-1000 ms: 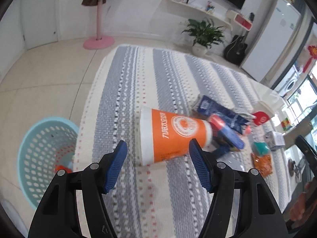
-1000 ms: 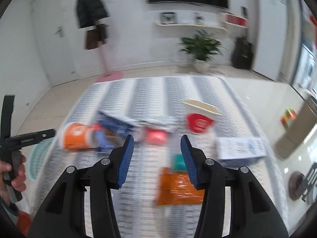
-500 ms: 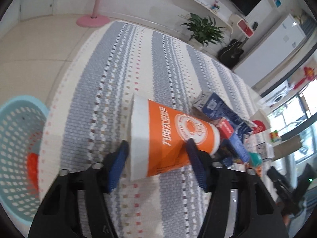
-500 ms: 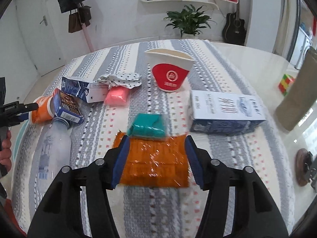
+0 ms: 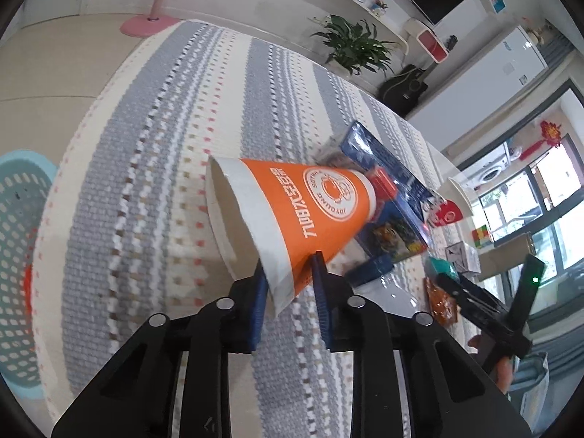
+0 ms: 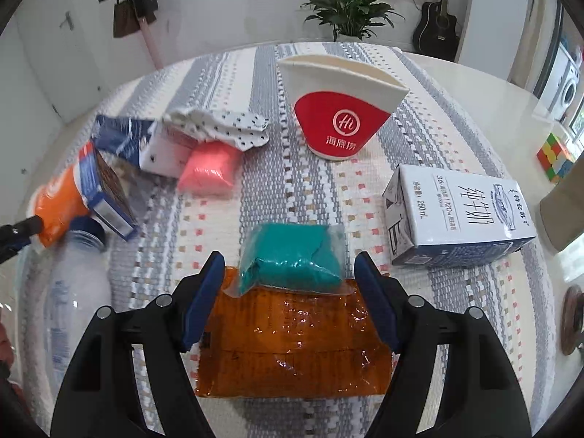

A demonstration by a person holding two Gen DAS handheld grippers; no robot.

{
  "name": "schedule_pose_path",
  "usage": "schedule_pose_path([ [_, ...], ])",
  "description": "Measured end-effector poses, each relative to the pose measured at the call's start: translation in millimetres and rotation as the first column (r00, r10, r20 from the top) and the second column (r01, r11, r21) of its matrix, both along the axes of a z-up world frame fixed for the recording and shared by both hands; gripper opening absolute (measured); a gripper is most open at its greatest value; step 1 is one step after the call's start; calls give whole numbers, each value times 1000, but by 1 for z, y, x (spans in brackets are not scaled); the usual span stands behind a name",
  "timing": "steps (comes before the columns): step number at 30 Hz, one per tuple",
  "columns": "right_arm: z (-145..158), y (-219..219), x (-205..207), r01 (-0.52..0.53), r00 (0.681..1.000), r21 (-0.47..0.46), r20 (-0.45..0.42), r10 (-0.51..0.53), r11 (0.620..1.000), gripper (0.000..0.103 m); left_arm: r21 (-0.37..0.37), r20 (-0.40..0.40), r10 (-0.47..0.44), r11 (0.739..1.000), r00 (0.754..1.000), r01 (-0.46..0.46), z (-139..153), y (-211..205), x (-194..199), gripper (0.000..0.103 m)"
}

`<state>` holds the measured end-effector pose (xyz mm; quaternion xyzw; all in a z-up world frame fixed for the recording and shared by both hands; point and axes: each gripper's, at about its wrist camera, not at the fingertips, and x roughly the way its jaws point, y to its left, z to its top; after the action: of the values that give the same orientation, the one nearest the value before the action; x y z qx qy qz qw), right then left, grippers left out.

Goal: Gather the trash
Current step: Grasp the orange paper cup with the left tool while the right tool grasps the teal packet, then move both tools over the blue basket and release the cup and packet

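We pinch the orange cup (image 5: 292,215) rim in the left gripper (image 5: 288,292) jaws, just closing; right gripper (image 6: 288,299) jaws widening astride the orange packet (image 6: 295,343), so squeeze gently.

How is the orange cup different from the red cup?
The orange cup lies on its side; the red cup stands upright. The orange cup looks tall and narrow, the red cup short and wide. The left claw pinches the orange cup's rim; nothing touches the red cup. Both are paper cups with white rims and round logos.
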<state>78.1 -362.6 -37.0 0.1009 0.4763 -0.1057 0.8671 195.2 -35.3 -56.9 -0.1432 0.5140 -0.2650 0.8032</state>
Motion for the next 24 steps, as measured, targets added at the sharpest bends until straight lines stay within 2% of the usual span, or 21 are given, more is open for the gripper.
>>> schedule_pose_path([
  [1, 0, 1, 0, 2, 1000, -4, 2, -2, 1000, 52, -11, -1, -2, 1000, 1000, 2, 0, -2, -1, 18],
  [6, 0, 1, -5, 7, 1000, -7, 12, -6, 1000, 46, -30, 37, 2, 1000, 999, -1, 4, -10, -11, 6],
  [8, 5, 1, -9, 8, 1000, -8, 28, -8, 1000, 45, -28, 76, 6, 1000, 997, -4, 12, -13, -17, 1],
  [16, 60, 30, -30, -51, 986, -69, 157, 61, 996, 44, 3, 224, 55, 998, 973, -57, 61, 2, -42, 1],
  [20, 96, 63, -30, -120, 963, -76, 232, 135, 990, 44, -9, 287, 99, 995, 953, -101, 90, 29, -57, 1],
  [24, 124, 106, -23, -203, 933, -71, 290, 215, 977, 44, -8, 345, 165, 985, 924, -173, 116, 73, -72, 1],
])
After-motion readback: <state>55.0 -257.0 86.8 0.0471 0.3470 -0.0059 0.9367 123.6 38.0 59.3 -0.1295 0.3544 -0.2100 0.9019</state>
